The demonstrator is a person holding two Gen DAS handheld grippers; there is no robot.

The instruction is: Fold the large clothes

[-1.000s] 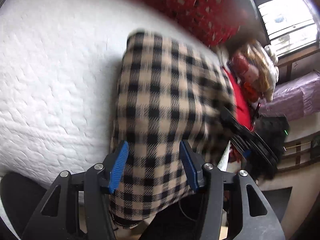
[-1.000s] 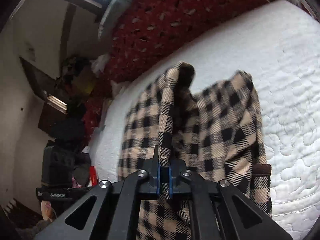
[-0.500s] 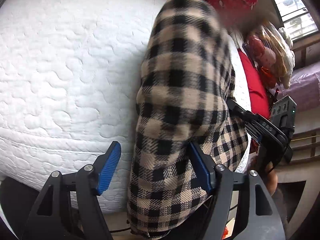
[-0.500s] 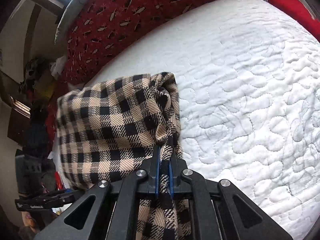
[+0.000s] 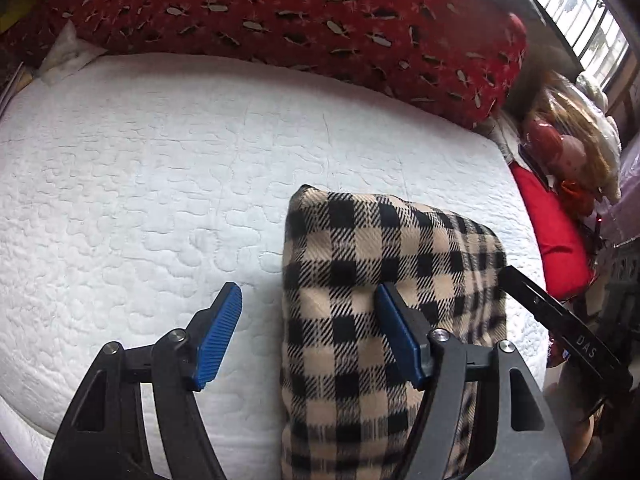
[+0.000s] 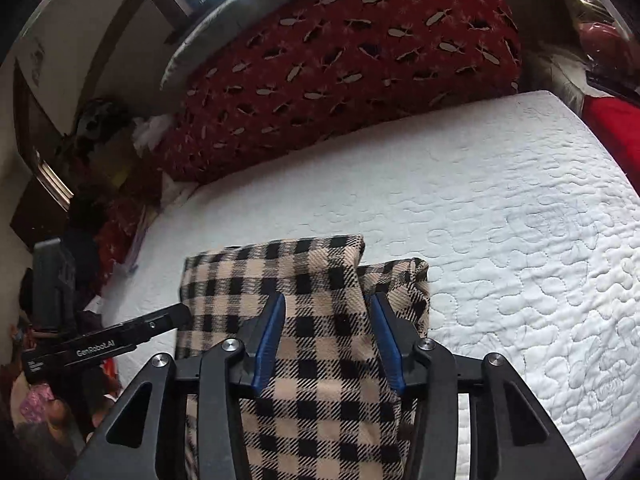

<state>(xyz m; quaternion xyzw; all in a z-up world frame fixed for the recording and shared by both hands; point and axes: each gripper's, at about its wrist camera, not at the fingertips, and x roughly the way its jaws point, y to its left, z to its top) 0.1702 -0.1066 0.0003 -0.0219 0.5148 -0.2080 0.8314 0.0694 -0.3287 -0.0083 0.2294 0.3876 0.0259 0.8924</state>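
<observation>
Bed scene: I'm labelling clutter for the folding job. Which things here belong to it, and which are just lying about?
Job:
- checked garment, folded on the mattress
- left gripper, open, garment beside one pad
- right gripper, jaws just been opening, fabric between them

Lying about:
- red patterned pillow
- plain red cushion
- pile of bags by the window

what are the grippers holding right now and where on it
Nothing is held. The right gripper has just been opening, its jaws apart around a fold of the checked garment; the left gripper is open beside it.
</observation>
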